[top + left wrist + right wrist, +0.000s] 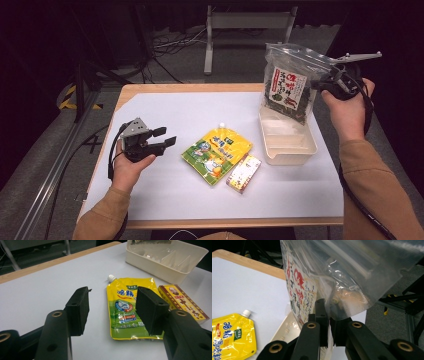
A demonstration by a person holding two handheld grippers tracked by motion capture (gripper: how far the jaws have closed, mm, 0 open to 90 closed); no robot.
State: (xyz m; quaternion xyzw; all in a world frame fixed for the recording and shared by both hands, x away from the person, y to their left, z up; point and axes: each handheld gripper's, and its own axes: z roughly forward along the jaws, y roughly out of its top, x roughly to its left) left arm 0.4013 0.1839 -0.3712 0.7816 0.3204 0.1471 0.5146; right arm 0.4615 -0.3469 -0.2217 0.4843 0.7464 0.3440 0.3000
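My right gripper [325, 82] is shut on the upper edge of a clear zip bag [289, 85] of dark dried food with a red-and-white label, held upright above the far end of the cream tray [286, 145]. In the right gripper view the jaws pinch the bag's [342, 272] clear plastic at the gripper [329, 322]. My left gripper [167, 137] stands open at the left of the table, pointing at the yellow-green spouted pouch [216, 150]. Nothing lies between its jaws [112, 307]; the pouch [127, 310] is flat beyond them. A yellow-and-red box [243, 173] lies beside the pouch.
A white sheet [175, 195] covers the wooden table [150, 89]. The cream tray [165, 262] has clear dividers inside. Cables and a metal frame [240, 22] sit on the floor past the far edge. A rail [50, 175] runs along the left.
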